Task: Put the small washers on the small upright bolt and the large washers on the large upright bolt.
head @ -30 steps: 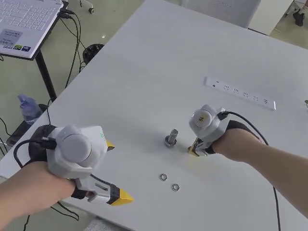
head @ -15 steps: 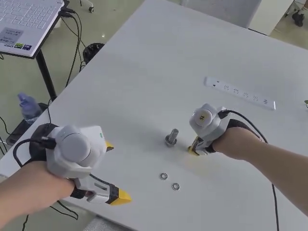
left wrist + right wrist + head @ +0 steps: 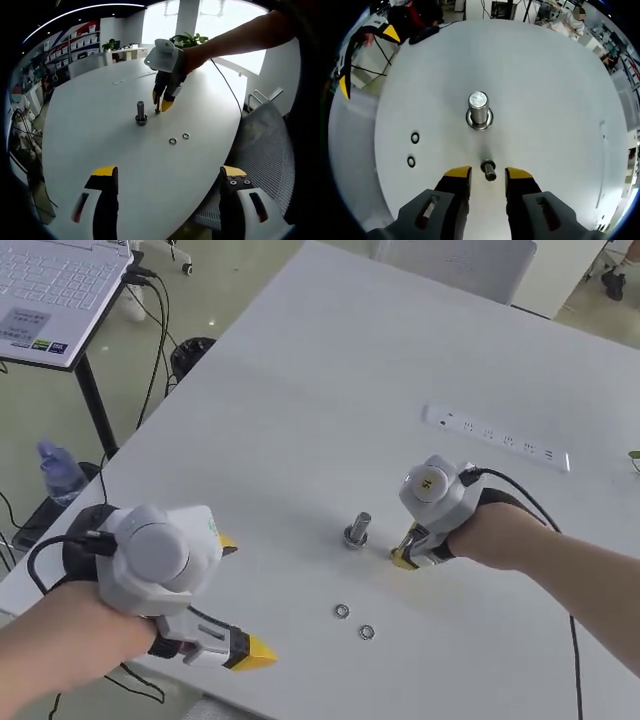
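The large silver steel bolt (image 3: pixel 479 111) stands upright, axis vertical, on the white table (image 3: pixel 300 390). Just beside it, the small grey bolt (image 3: pixel 488 170) stands upright between the right gripper's (image 3: pixel 488 173) parted jaws, untouched. Two small silver washers (image 3: pixel 342 611) lie flat nearby, and the left gripper (image 3: pixel 167 171) hangs with its jaws spread.

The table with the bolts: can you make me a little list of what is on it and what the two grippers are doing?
large bolt: upright, a wider ring round its base
small bolt: upright, near the large bolt
small washers: two, lying flat on the table, on no bolt yet
right gripper: open, fingers either side of the small bolt, a gap showing
left gripper: open wide, holding nothing
power strip: on the table's far side
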